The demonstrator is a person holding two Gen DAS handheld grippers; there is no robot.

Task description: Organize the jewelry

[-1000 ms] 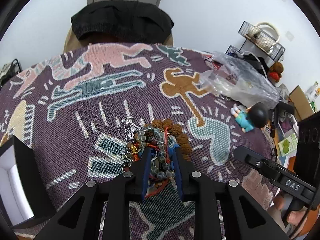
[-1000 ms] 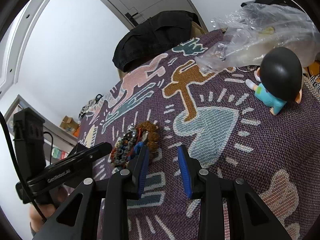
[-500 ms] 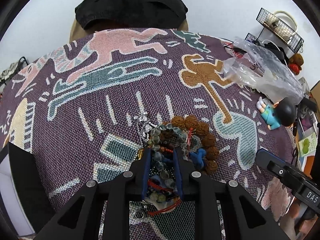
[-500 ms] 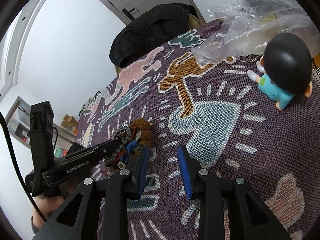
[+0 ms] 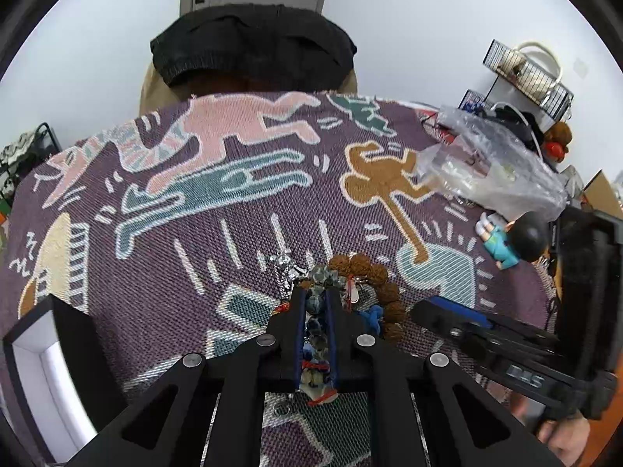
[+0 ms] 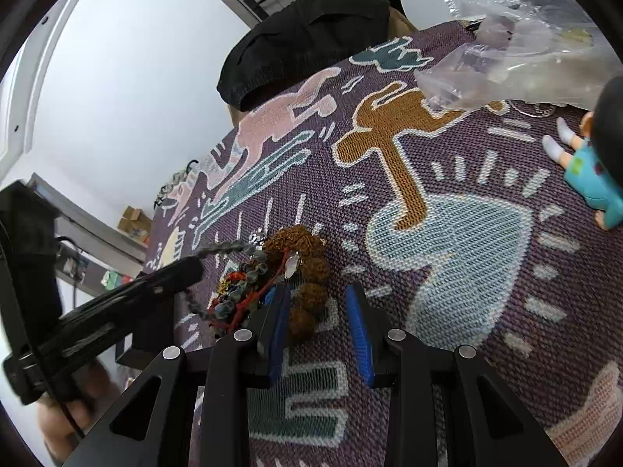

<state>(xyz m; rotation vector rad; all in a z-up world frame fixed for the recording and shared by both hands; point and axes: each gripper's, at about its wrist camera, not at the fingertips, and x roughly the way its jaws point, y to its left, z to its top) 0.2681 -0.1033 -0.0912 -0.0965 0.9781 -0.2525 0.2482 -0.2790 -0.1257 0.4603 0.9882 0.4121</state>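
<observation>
A tangled pile of jewelry [image 5: 350, 292] lies on the patterned purple cloth [image 5: 194, 272]: brown seed beads [image 5: 385, 292], red cord, a silver chain and grey beads. My left gripper [image 5: 314, 292] is over the pile and its jaws are closing, with the grey bead bracelet [image 5: 317, 299] pinched between the blue pads. In the right wrist view that grey bead bracelet [image 6: 226, 248] hangs taut from the left gripper [image 6: 190, 268]. My right gripper [image 6: 317, 292] stands open at the pile's right side. Its left finger touches the brown seed beads [image 6: 311, 268].
A white-lined box with a black rim [image 5: 35, 354] sits at the near left. A doll in blue [image 5: 510, 241] and a clear plastic bag [image 5: 494, 167] lie at the right. A black garment [image 5: 253, 43] hangs over a chair behind the table.
The left jaws have narrowed onto the grey beads and a strand of them has lifted off the pile. The right gripper has moved in closer to the pile's brown beads.
</observation>
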